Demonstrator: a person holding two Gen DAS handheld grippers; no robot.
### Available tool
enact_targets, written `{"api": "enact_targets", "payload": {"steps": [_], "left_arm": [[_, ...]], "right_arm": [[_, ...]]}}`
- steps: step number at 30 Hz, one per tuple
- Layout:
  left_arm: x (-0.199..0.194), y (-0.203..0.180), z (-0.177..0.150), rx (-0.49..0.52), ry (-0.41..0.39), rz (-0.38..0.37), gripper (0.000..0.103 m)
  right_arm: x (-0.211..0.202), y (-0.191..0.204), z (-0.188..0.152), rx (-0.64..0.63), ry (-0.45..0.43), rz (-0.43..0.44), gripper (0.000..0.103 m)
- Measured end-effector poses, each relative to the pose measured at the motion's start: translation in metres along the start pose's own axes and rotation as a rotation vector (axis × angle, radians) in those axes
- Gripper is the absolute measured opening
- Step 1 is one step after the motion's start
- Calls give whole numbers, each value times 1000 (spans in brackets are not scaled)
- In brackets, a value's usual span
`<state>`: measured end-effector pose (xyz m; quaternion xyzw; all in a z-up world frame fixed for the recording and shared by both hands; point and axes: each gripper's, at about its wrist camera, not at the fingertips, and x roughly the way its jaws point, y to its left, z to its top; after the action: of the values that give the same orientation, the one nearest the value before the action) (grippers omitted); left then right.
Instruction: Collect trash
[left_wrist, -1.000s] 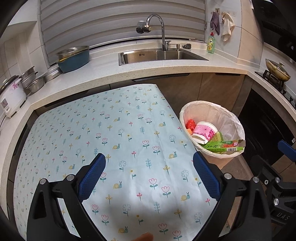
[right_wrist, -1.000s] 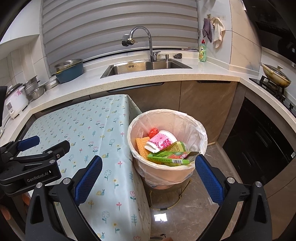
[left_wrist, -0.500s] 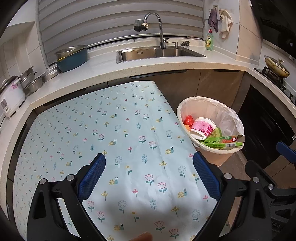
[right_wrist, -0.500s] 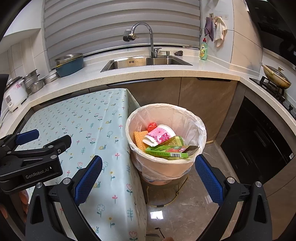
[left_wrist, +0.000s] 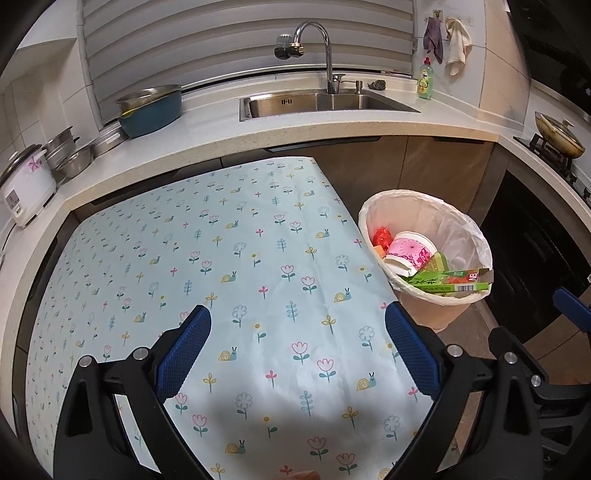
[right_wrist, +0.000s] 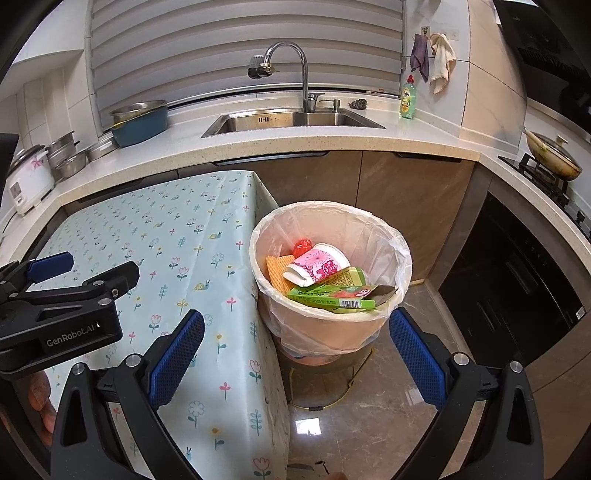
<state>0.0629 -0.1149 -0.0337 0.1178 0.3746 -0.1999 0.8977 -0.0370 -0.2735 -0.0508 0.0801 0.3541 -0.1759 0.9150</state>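
A bin lined with a white bag stands on the floor by the table's right edge; it also shows in the left wrist view. Inside lie a pink paper cup, a green carton, a wafer and a red wrapper. My left gripper is open and empty above the flowered tablecloth. My right gripper is open and empty in front of the bin, above the table edge and floor. The left gripper's body shows at the left of the right wrist view.
A counter with a sink and tap runs behind the table. A blue bowl, steel pots and a rice cooker stand at the left. A pan sits on the stove at the right. Dark oven fronts lie right of the bin.
Both grippers have drawn back and up from the table and bin, so the bin sits farther away in both views. Both stay open and empty.
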Motion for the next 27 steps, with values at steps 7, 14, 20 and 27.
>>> {"api": "enact_targets", "payload": {"steps": [7, 14, 20, 27], "left_arm": [[-2, -1, -4, -1, 0, 15, 91], [-3, -3, -6, 6, 4, 18, 91], [-3, -4, -8, 12, 6, 18, 91], [-2, -5, -7, 16, 11, 18, 91]], "right_arm": [[1, 0, -4, -2, 6, -1, 97], [2, -1, -6, -1, 9, -1, 97], [2, -1, -6, 1, 10, -1, 97], [2, -2, -6, 3, 10, 0, 97]]}}
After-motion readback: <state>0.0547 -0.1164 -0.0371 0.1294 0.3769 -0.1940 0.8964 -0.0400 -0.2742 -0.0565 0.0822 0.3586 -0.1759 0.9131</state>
